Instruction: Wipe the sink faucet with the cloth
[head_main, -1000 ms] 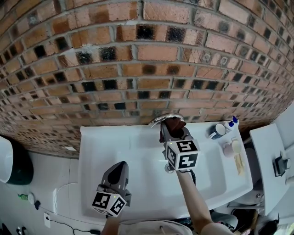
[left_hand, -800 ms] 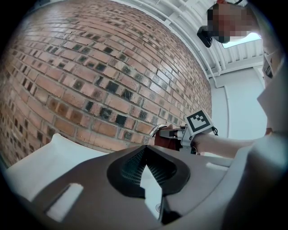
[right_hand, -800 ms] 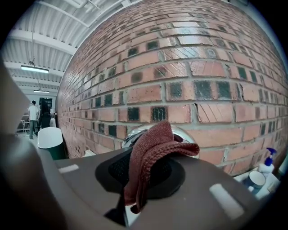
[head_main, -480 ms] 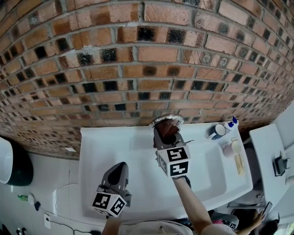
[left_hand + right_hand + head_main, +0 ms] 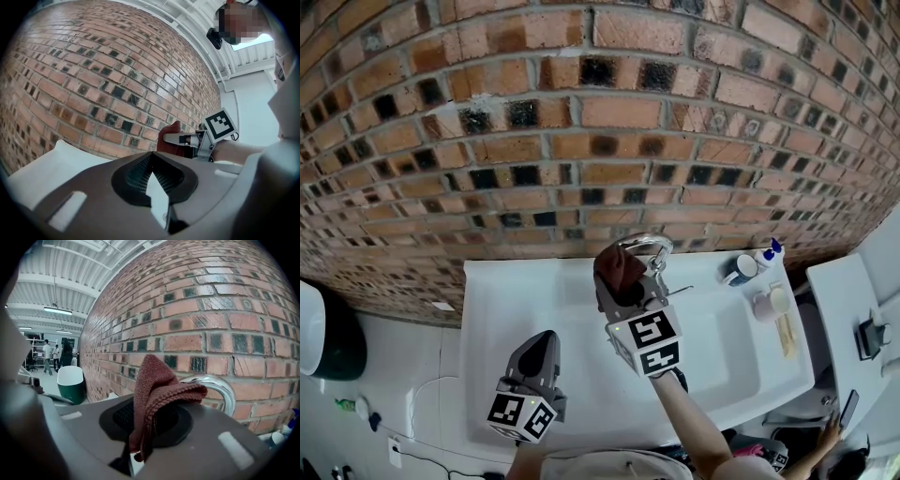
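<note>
Cloth (image 5: 154, 385), dark red and knitted, pinched in right gripper (image 5: 623, 281) just left of curved chrome faucet (image 5: 222, 387); left gripper (image 5: 546, 339) pressed together, empty, nearer.

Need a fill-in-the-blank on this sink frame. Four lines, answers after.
1. The right claw is shut on a reddish-brown ____.
2. In the right gripper view, a curved chrome ____ arches just behind the cloth.
3. The left claw hangs over the white sink and holds ____.
4. The wall behind the sink is made of ____.

Missing words: cloth; faucet; nothing; brick
</note>
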The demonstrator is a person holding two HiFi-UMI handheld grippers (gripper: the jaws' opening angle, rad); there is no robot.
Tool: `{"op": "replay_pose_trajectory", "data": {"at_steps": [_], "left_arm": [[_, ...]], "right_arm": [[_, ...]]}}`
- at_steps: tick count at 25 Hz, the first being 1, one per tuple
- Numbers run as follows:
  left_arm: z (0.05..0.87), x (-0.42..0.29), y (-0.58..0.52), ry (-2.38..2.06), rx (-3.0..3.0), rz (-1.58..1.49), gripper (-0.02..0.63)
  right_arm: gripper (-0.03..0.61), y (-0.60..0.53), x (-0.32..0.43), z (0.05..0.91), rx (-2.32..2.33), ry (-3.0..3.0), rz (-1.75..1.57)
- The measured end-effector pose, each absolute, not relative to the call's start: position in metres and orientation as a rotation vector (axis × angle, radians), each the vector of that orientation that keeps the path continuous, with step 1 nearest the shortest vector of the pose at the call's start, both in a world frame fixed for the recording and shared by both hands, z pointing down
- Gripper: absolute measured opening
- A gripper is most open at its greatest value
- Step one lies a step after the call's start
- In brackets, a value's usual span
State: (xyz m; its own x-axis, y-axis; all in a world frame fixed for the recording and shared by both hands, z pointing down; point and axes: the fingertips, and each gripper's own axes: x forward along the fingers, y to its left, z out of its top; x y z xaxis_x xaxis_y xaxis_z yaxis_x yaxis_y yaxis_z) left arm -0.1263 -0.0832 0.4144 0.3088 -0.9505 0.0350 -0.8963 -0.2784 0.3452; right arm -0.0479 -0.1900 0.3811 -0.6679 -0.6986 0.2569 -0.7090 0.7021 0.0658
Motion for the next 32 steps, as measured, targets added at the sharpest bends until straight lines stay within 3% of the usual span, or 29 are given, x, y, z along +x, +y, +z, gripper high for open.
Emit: {"op": "replay_pose_trajectory", "data": {"at_steps": [19,32], "left_arm": [[0.418,-0.140,-0.081,-1.694,2.238,-0.276,0.006],[0.422,-0.134,-0.083,-1.671,2.245,-0.269,0.006]], "right_arm": [[0.051,-0.227,0.000,0.341,1.258,-2.613,0.064],[0.051,-0.257,0.096,0.357,1.537,-2.404,0.145]]}}
